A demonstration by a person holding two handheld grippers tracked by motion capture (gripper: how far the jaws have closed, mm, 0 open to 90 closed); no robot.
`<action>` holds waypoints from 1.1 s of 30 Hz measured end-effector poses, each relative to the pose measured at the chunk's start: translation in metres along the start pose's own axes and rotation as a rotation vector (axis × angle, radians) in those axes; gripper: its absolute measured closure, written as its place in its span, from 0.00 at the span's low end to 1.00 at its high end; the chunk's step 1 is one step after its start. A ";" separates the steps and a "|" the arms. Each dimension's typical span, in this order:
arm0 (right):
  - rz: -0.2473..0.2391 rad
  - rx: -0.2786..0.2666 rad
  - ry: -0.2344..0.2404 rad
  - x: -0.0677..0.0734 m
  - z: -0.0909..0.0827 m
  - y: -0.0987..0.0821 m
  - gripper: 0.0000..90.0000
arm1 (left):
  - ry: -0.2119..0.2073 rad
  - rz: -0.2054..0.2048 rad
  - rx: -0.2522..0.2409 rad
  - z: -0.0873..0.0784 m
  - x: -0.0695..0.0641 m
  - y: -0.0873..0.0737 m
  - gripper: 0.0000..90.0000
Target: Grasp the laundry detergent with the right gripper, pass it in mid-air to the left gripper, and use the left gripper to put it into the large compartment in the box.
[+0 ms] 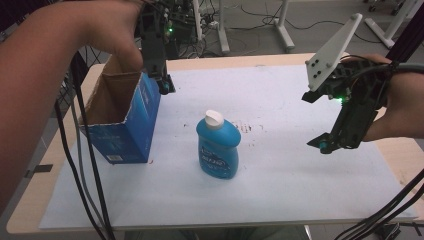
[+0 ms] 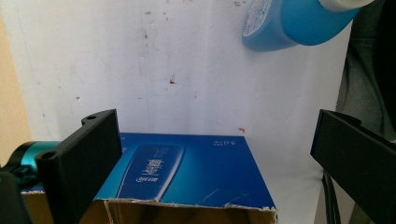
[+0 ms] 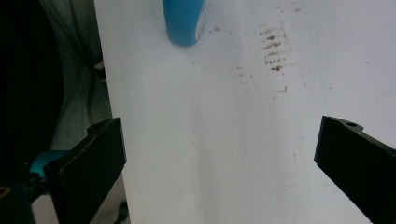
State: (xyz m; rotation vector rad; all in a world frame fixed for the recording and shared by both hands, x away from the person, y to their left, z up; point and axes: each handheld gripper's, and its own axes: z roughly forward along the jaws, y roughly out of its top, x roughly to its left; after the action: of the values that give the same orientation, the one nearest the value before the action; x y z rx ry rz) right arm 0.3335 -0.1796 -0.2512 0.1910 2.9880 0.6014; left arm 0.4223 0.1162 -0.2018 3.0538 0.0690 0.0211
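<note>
A blue bottle [image 1: 218,146] with a white cap stands upright mid-table on the white mat [image 1: 300,190]. To its left stands a blue cardboard box [image 1: 125,122], its top open. My left gripper [image 1: 164,84] hangs over the box's far right corner. In the left gripper view that gripper [image 2: 217,119] is open, with the box's blue side [image 2: 187,172] below between the jaws and the bottle [image 2: 299,23] beyond. My right gripper [image 1: 315,121] is open above the mat, right of the bottle. In the right gripper view the gripper [image 3: 219,126] holds nothing and the bottle [image 3: 184,21] is farther off.
Brown smudges [image 1: 245,127] mark the mat just right of the bottle. The wooden table edge [image 1: 400,150] shows beyond the mat at right. Black cables [image 1: 85,165] hang down past the table's left side. Stand legs and wires lie on the floor behind the table.
</note>
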 end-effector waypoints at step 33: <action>0.177 -0.278 0.118 0.007 0.069 0.001 0.01 | 0.003 0.008 -0.003 0.000 -0.005 -0.005 0.02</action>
State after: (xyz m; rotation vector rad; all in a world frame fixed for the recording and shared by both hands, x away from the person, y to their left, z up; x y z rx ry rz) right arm 0.3347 -0.1516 -0.3148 0.4151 2.9722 1.0729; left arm 0.4167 0.1211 -0.2023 3.0506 0.0561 0.0260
